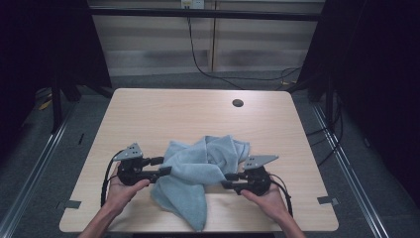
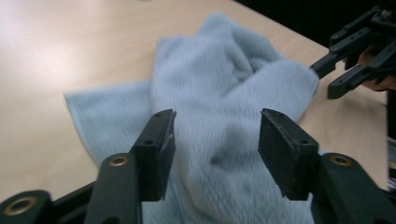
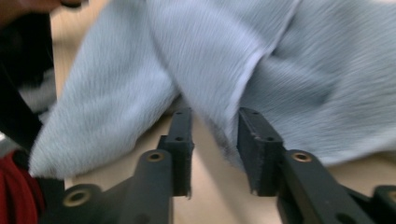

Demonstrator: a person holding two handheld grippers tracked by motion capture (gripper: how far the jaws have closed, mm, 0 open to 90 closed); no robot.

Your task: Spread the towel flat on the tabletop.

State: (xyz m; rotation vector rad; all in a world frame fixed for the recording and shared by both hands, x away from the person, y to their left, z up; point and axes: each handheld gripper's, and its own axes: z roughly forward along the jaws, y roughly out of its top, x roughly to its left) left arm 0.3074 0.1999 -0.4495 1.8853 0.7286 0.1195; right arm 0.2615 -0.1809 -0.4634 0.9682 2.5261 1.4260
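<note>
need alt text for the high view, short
A crumpled light blue towel lies near the front of a wooden table, one end hanging over the near edge. A person's hands hold a black gripper at each side of it: the left gripper and the right gripper both point inward at the towel.

One towel (image 1: 198, 171), light blue and crumpled, lies on one table (image 1: 163, 111). Two claws sit at it: the left claw (image 1: 166, 165) at the towel's left edge and the right claw (image 1: 227, 180) at its right edge, each with two black jaws and one grey three-cornered plate on top. Two hands hold them, the left hand (image 1: 121, 191) and the right hand (image 1: 265, 198), one to each claw. The table has one round dark hole (image 1: 237, 103) near its far edge. Two tape tabs lie on the floor, one (image 1: 73, 204) at the table's left and one (image 1: 325, 200) at its right.
</note>
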